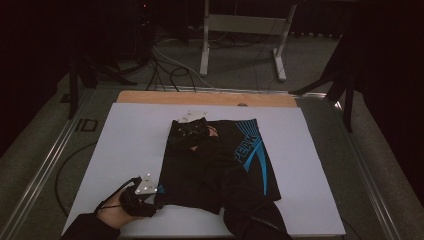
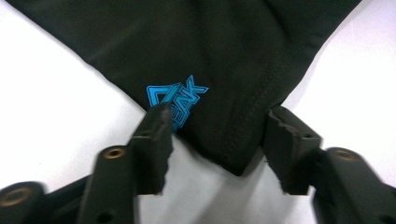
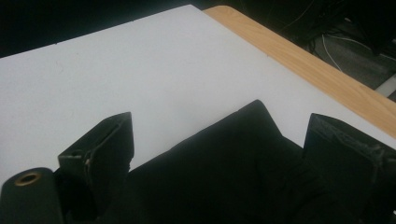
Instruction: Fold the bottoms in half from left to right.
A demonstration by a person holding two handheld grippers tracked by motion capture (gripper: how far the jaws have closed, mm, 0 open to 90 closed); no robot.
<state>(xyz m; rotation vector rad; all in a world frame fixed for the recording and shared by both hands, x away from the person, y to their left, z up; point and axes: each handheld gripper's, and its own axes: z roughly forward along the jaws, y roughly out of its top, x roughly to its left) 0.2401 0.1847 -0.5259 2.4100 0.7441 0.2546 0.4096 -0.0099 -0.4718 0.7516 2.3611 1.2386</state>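
Lying flat, matte black shorts (image 2: 224, 56) have corners between both grippers' parted jaws, unpinched.

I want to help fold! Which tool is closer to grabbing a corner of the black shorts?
Probably the left tool: a corner of the black shorts lies between its jaws, not yet pinched. The right tool straddles a far corner too, jaws wider apart.

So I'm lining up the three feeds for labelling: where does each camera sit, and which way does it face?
High view: above the person's side, facing forward and down on the white table board and the black shorts with blue print; forearms, left gripper and right gripper show.
Left gripper view: rides the left gripper, facing a shorts corner between its open jaws.
Right gripper view: rides the right gripper, facing the far wooden table edge across another corner.
All share shorts and board.
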